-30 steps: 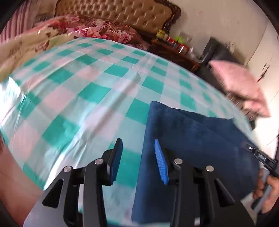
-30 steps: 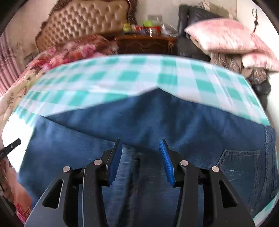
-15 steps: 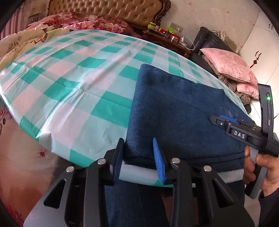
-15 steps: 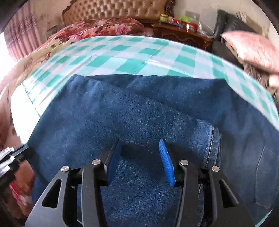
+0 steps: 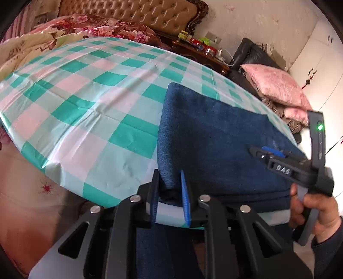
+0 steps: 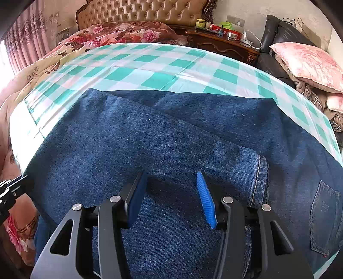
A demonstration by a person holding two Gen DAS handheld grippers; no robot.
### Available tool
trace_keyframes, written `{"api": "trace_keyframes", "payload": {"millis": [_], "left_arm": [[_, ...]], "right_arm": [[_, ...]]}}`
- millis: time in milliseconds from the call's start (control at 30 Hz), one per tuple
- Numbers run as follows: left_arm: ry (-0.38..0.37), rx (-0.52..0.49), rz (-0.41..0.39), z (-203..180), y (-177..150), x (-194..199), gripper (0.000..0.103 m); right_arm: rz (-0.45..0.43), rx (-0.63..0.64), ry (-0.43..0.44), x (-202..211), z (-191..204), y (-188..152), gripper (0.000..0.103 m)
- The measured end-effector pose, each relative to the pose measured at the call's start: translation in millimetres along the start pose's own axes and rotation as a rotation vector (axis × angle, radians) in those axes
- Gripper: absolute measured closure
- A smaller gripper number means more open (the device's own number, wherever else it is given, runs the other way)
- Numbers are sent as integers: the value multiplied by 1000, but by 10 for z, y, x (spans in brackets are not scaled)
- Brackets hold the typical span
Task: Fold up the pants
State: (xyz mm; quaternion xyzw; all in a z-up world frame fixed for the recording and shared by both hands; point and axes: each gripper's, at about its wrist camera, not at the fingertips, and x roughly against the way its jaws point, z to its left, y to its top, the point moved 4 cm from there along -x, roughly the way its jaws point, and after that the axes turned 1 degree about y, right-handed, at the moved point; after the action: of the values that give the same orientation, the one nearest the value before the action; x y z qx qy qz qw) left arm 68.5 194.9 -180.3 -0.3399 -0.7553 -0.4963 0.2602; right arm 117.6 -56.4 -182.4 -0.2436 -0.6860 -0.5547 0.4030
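A glossy green-and-white checked plastic cloth (image 5: 90, 111) covers the desk. Behind it stand a tufted tan headboard (image 5: 137, 12) and a pink satin pillow (image 5: 276, 85). The folded dark blue denim pants (image 6: 163, 137) lie on the desk's near right part. The left gripper (image 5: 170, 193) has its jaws closing on the pants' folded edge. The right gripper (image 6: 171, 191) hovers over the denim, its jaws spread and opening.

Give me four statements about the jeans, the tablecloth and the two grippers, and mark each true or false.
1. The jeans lie on a green and white checked tablecloth. True.
2. The left gripper has a fold of the jeans' edge between its fingers. True; its jaws are closing.
3. The right gripper has pinched up a fold of denim. False; its jaws stand apart over flat denim.
4. The jeans are red. False; they are blue denim.
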Motion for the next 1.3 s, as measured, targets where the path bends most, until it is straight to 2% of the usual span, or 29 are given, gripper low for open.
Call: {"api": "trace_keyframes", "payload": {"millis": [33,100,133,233,333,367,433,567,667,767,833,867,933,967,1000,1067,1133,1167,1200,1267,1300], "left_arm": [[-10,14,-2,6,3,11,86],[-20,26,-6,5,4,26,86],[-22,27,-7,4,1,30,86],[-50,63,-6,38,-4,29,86],[-66,84,-12,54,-2,42,86],[-55,70,-19,27,2,57,86],[-28,34,-38,-41,19,101,87],[45,-75,-86,-250,58,216,88],[110,-168,-110,-412,54,266,89],[139,-227,-133,-500,64,304,89],[141,-252,-151,-550,72,346,89],[135,-255,-158,-565,76,362,89],[110,-221,-162,-555,85,362,89],[79,-146,-158,-475,92,346,84],[56,-84,-152,-399,90,334,64],[13,44,-108,-261,69,253,32],[-15,125,-82,-181,33,154,34],[-17,143,-73,-167,21,102,42],[-27,160,-58,-167,13,34,60],[-41,142,-45,-279,39,6,85],[-14,109,-63,-356,64,46,88]], "right_arm": [[5,-3,-6,-2,-10,6,53],[36,-27,-17,-5,-59,39,41],[56,-49,2,17,-84,95,40],[44,-70,74,155,2,328,40],[111,-9,204,186,410,638,34],[151,26,260,150,624,734,34],[214,65,313,54,907,838,34],[309,127,286,-235,1339,996,35],[343,155,253,-383,1479,1022,35],[363,177,220,-504,1552,1046,35],[358,197,190,-568,1565,1042,53],[356,186,204,-580,1543,1041,70],[344,161,224,-573,1480,1038,80],[337,151,232,-560,1457,1037,85],[330,138,239,-537,1427,1034,88],[313,116,253,-508,1381,1047,89],[300,94,268,-470,1351,1058,89],[295,87,274,-452,1346,1065,89],[290,75,287,-430,1327,1073,89],[285,37,333,-374,1249,1112,90],[275,12,359,-313,1175,1154,90]]}}
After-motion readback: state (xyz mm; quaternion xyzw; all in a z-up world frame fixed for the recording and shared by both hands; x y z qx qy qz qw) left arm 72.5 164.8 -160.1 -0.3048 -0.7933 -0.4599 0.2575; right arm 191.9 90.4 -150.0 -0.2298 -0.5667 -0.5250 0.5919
